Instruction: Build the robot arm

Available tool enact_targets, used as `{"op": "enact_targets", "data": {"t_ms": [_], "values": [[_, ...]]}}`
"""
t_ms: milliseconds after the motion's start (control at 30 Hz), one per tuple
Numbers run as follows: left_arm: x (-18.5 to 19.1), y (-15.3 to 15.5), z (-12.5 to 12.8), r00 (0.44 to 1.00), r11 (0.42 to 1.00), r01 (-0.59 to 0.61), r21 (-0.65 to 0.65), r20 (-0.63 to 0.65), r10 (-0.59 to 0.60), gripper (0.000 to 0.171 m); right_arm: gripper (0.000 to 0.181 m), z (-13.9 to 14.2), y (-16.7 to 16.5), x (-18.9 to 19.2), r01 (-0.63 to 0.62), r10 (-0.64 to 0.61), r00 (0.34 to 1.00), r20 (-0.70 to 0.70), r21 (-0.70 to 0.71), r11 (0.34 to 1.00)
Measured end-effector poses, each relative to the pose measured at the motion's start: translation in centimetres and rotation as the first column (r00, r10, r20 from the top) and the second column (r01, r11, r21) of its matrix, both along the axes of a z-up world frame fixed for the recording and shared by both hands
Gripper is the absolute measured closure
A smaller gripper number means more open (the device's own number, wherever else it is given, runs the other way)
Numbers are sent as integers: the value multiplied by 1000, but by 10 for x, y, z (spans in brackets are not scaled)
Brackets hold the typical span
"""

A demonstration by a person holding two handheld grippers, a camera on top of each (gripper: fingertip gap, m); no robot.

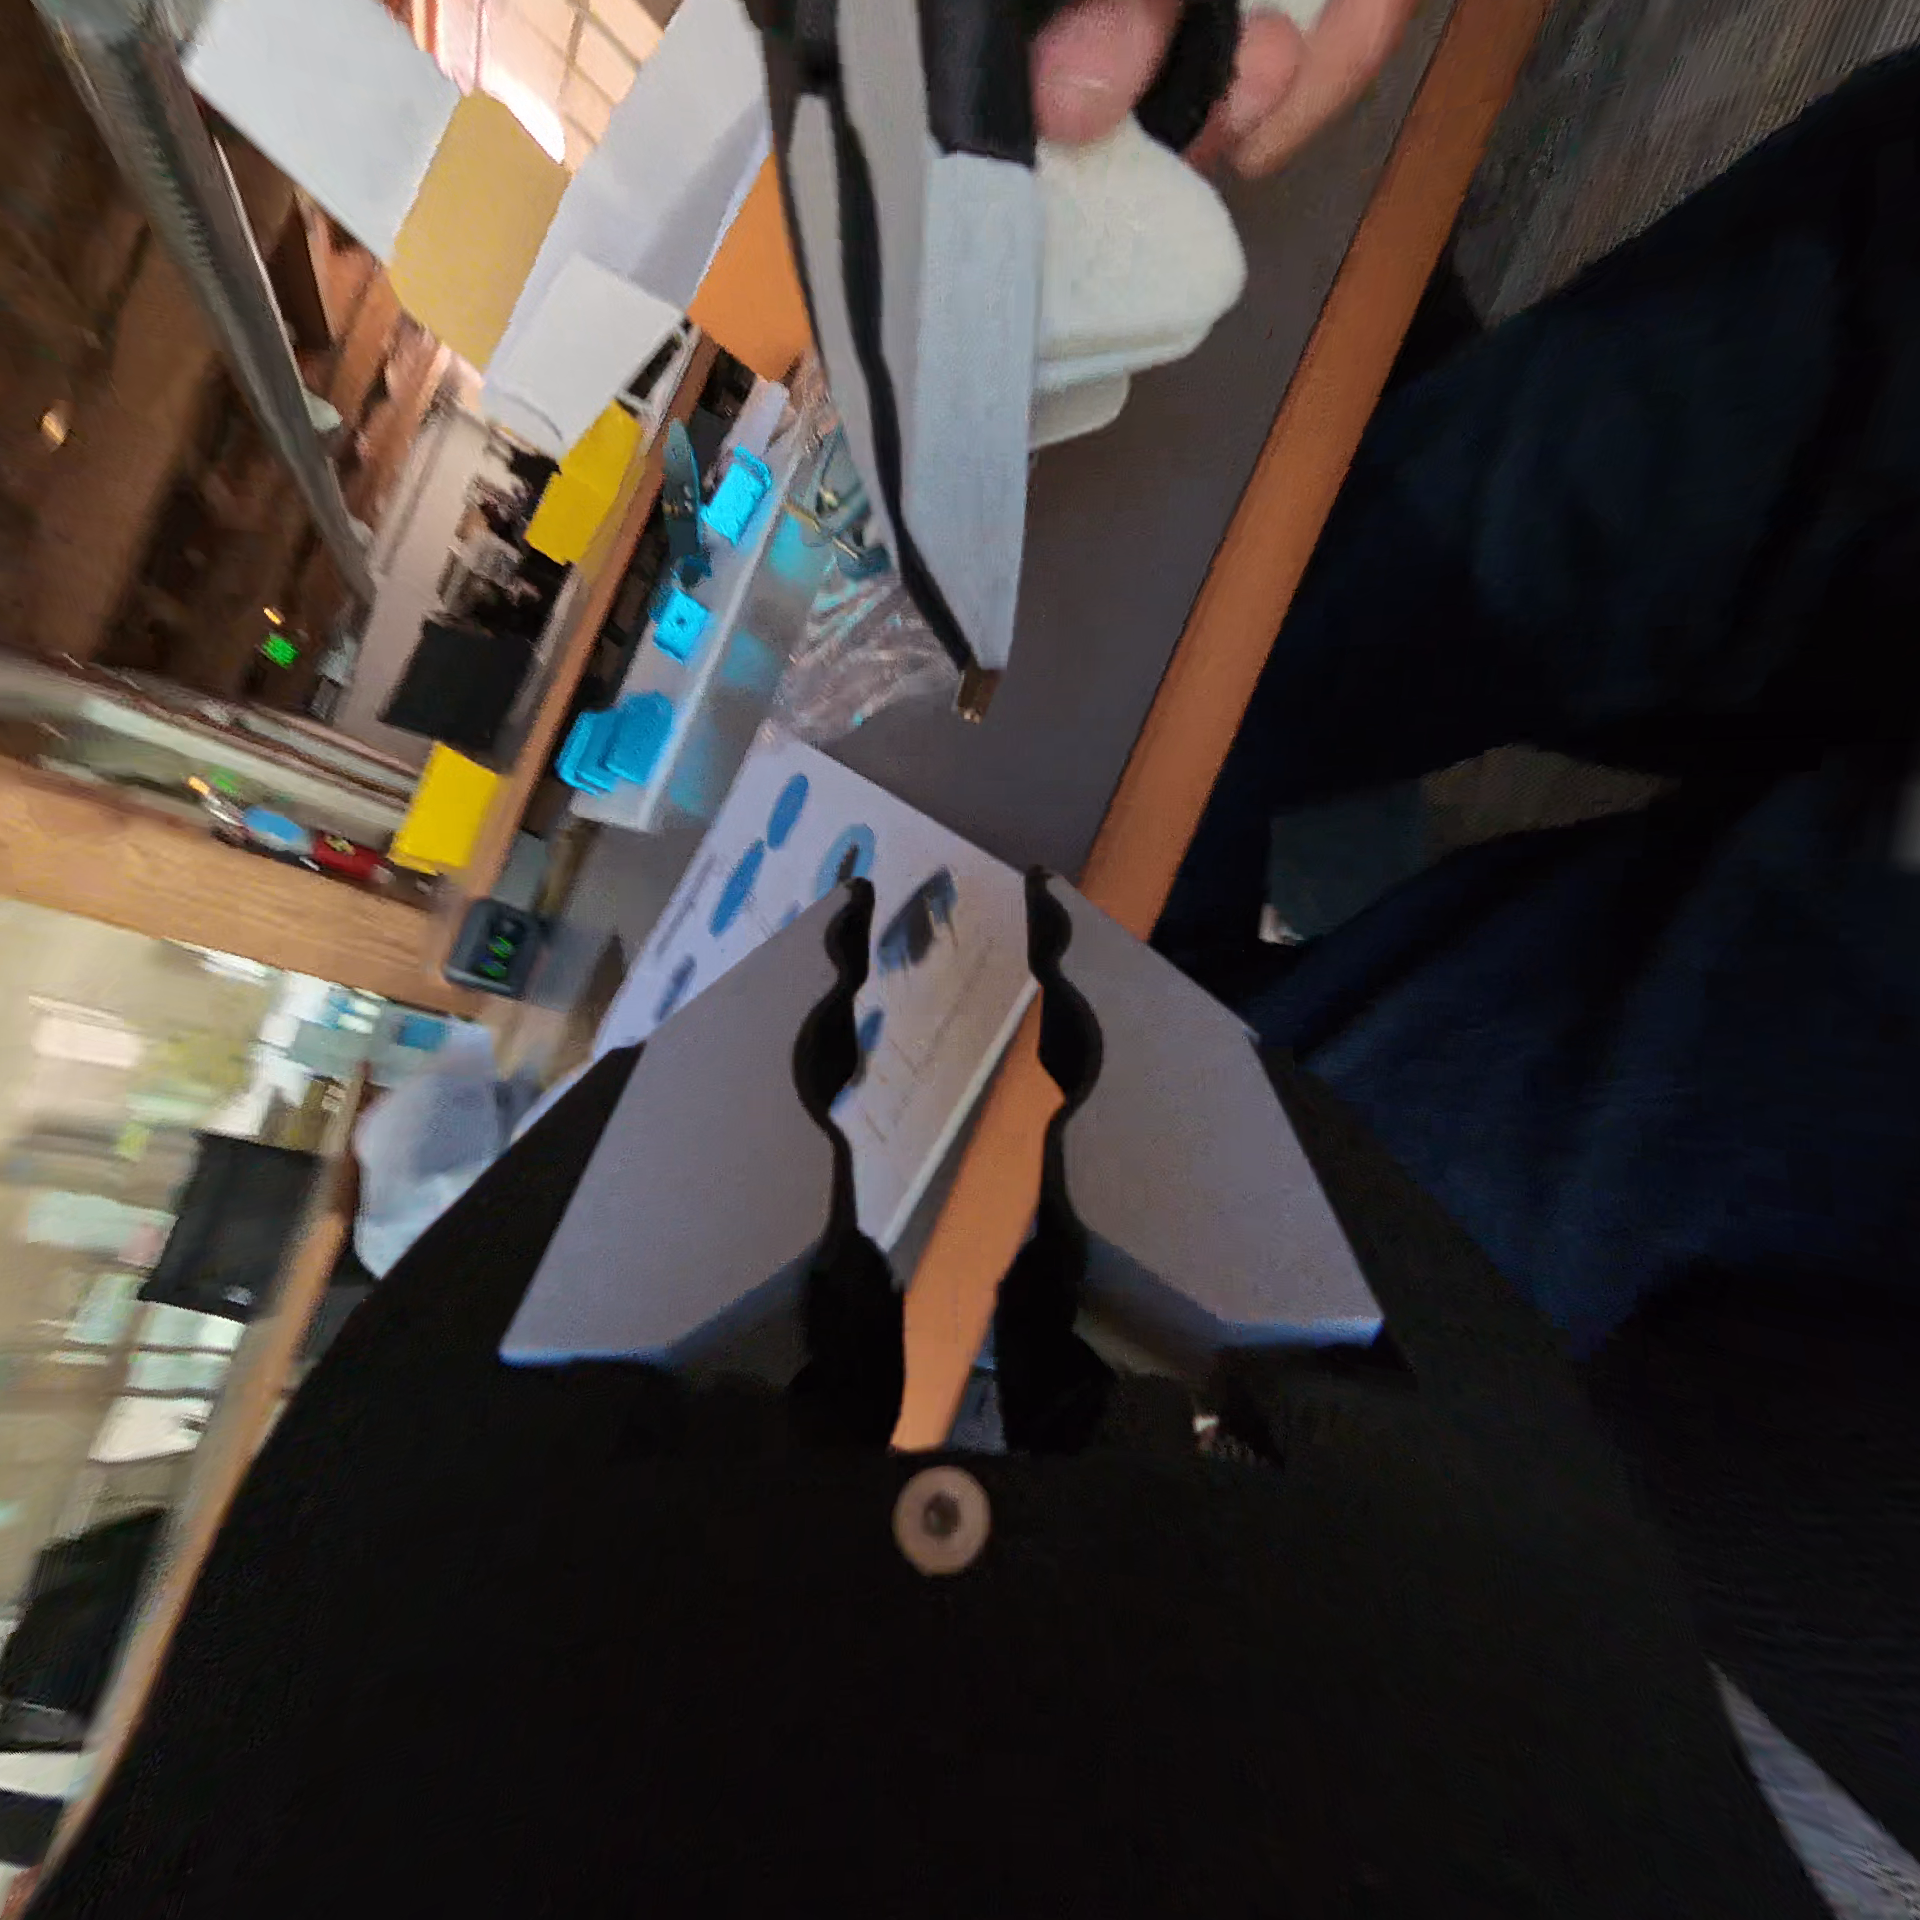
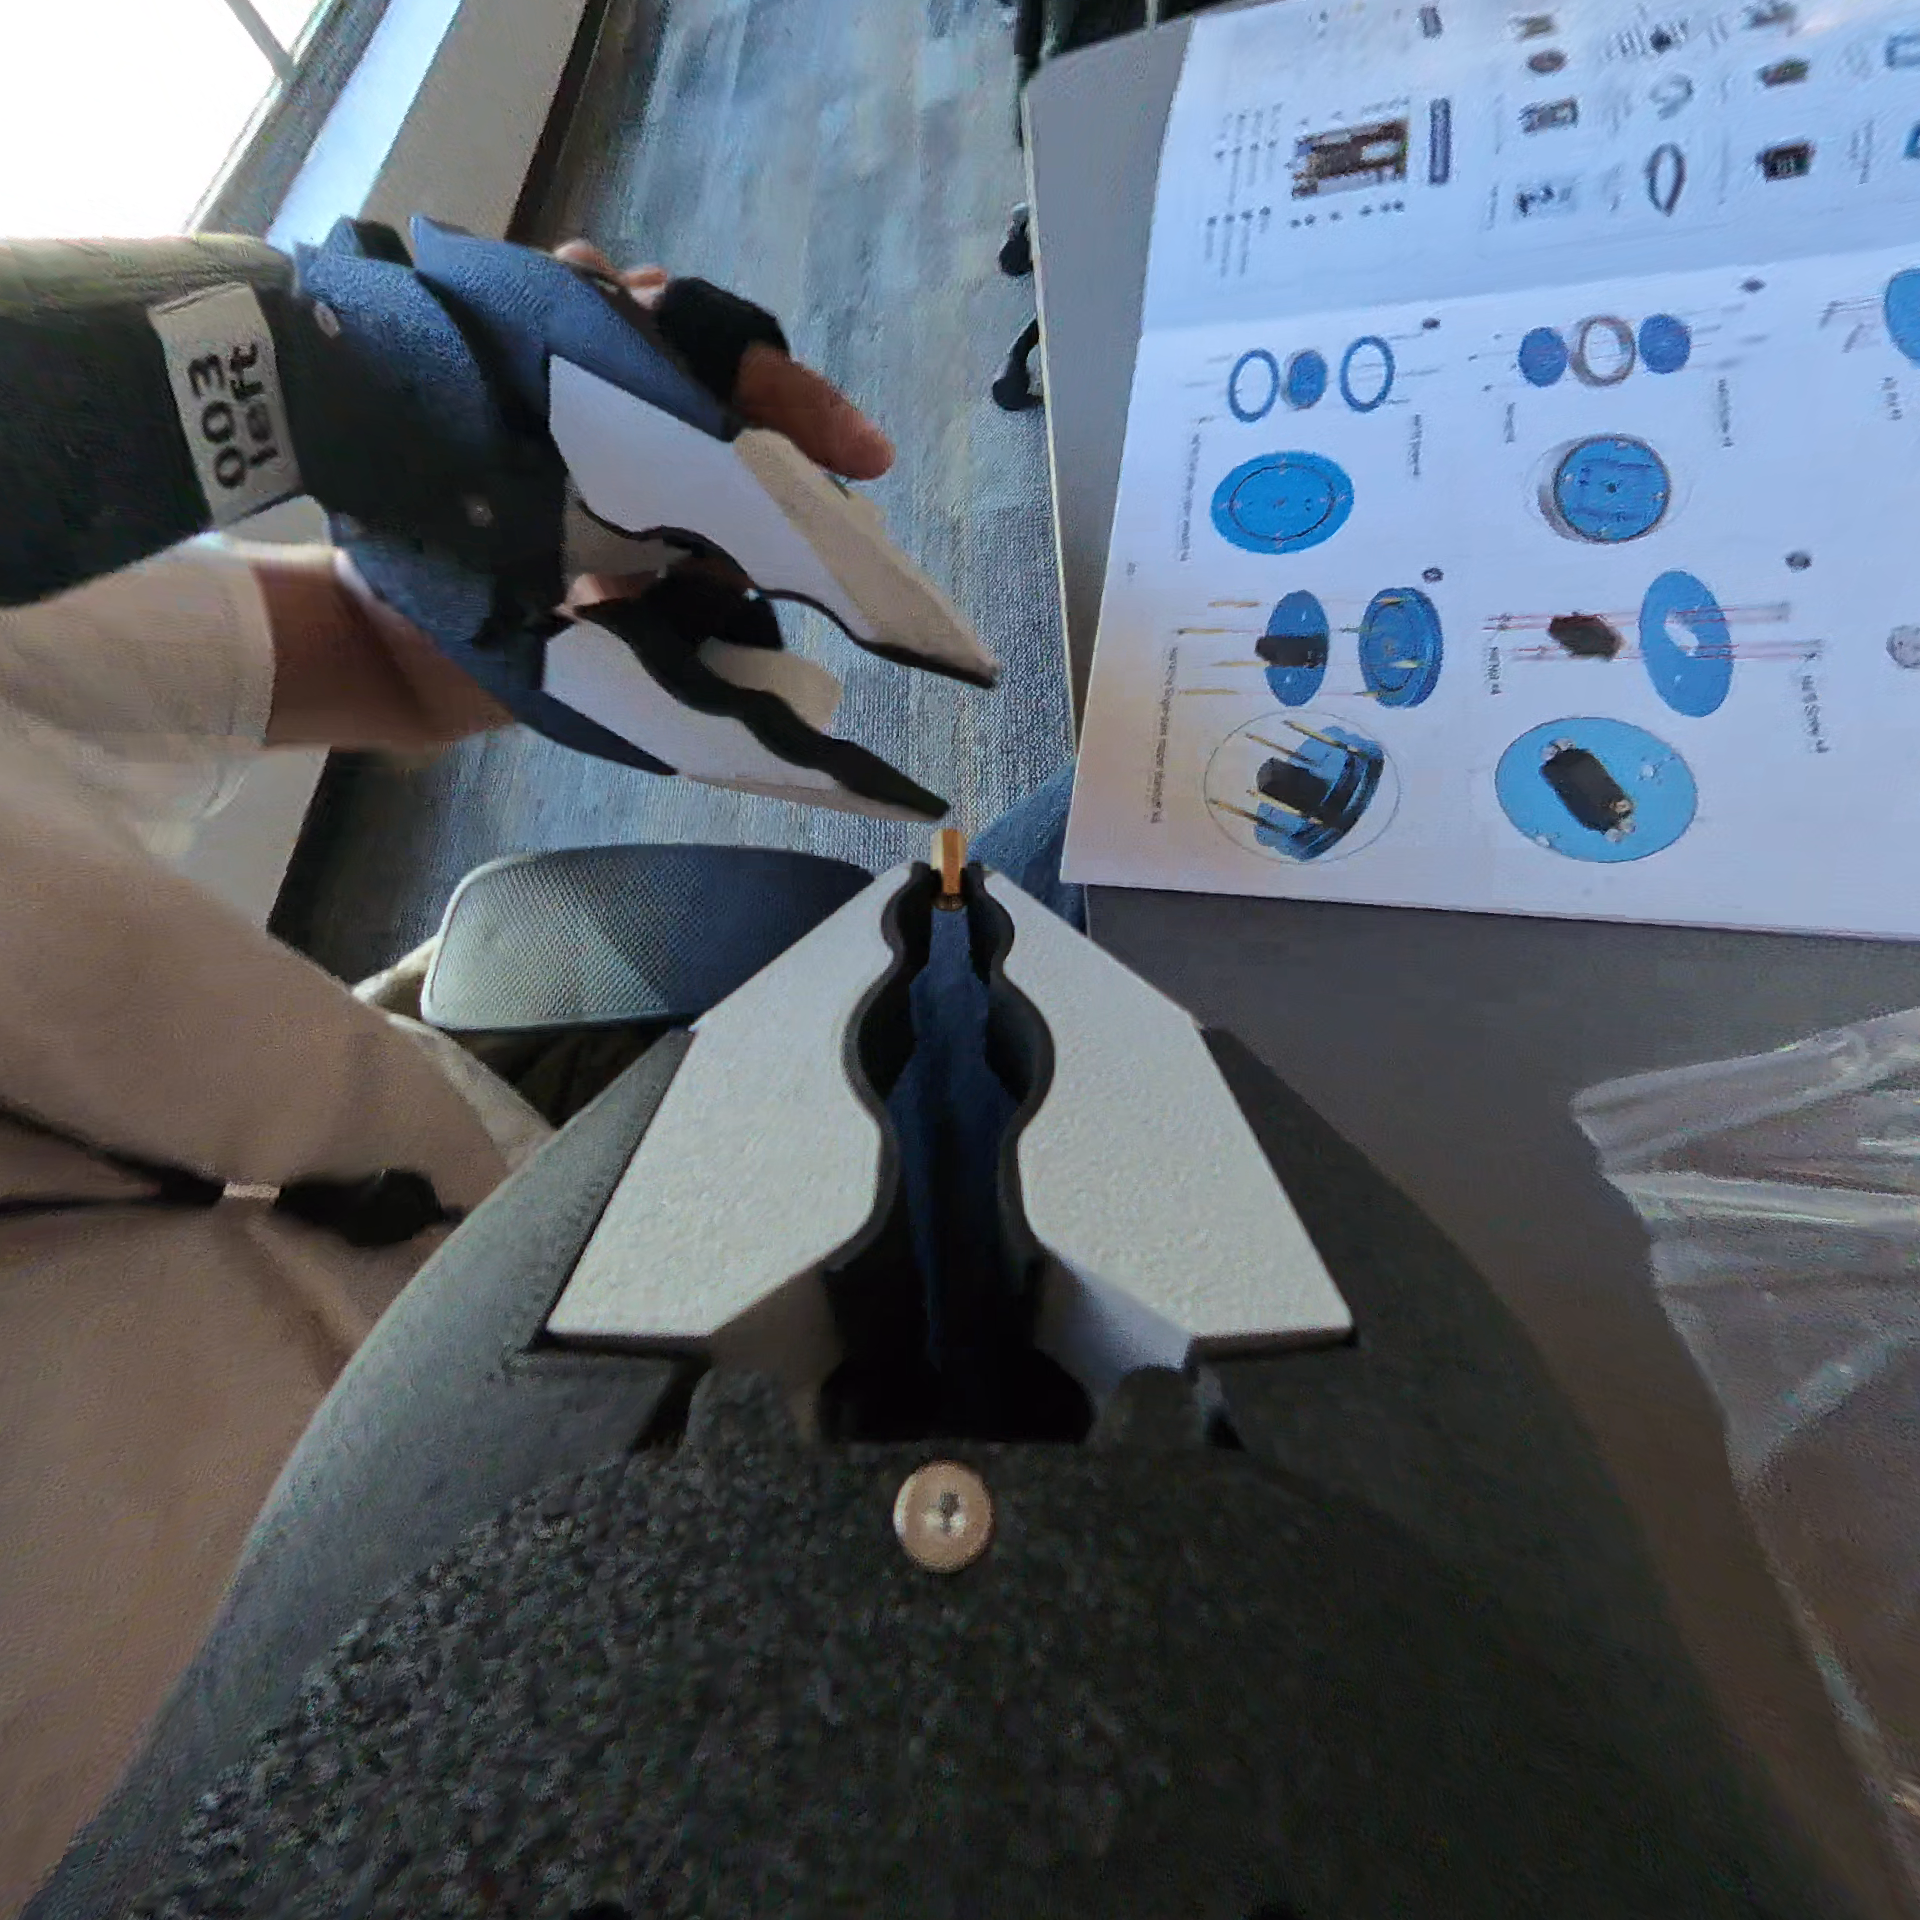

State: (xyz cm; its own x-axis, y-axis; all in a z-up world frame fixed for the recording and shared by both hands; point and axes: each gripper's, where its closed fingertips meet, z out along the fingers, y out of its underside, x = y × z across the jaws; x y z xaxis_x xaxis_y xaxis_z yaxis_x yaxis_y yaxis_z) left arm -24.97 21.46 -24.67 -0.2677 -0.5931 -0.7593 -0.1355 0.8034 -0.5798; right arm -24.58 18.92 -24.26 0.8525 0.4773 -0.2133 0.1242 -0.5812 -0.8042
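My right gripper [image 2: 948, 878] is shut on a small brass standoff [image 2: 948, 860] that sticks out past its fingertips, held off the table's near edge. It also shows in the left wrist view [image 1: 975, 665], coming in from the top with the brass piece [image 1: 975, 698] at its tip. My left gripper [image 1: 948, 883] is open and empty, its fingers apart over the printed instruction sheet [image 1: 821, 894]. In the right wrist view the left gripper [image 2: 966, 740] hangs open just above and left of the brass standoff, a short gap away.
The printed sheet [image 2: 1507, 520] with blue part drawings lies on the grey table [image 2: 1351, 1039], which has an orange wooden edge [image 1: 1278, 540]. A clear plastic bag [image 2: 1787, 1195] lies to the right. A white tray [image 1: 717, 665] holds blue parts. A chair [image 2: 623, 935] stands below the table edge. Both grippers' tips are close together, under 4 cm apart.
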Motion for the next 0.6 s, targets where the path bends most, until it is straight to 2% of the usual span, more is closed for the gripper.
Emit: {"op": "enact_targets", "data": {"t_ms": [133, 233, 333, 433, 600], "values": [[16, -27, 21, 992, 985, 80, 156, 82, -94, 143, 175, 15, -7, 8, -30, 30, 998, 60, -4, 1000], [27, -30, 26, 987, 977, 41, 211, 142, -72, 153, 175, 17, -10, 9, -39, 39, 997, 61, -5, 999], [29, -36, 24, 983, 979, 39, 201, 169, -74, 166, 176, 20, -13, 7, -41, 40, 998, 43, 14, 999], [30, -35, 30, 967, 981, -13, 195, 253, -38, 167, 176, 24, -12, 8, -12, 11, 1000, 25, 64, 998], [31, -34, 41, 942, 995, -76, 69, 332, 48, 167, 175, 38, -9, 10, 45, -40, 999, -24, 231, 972]]}}
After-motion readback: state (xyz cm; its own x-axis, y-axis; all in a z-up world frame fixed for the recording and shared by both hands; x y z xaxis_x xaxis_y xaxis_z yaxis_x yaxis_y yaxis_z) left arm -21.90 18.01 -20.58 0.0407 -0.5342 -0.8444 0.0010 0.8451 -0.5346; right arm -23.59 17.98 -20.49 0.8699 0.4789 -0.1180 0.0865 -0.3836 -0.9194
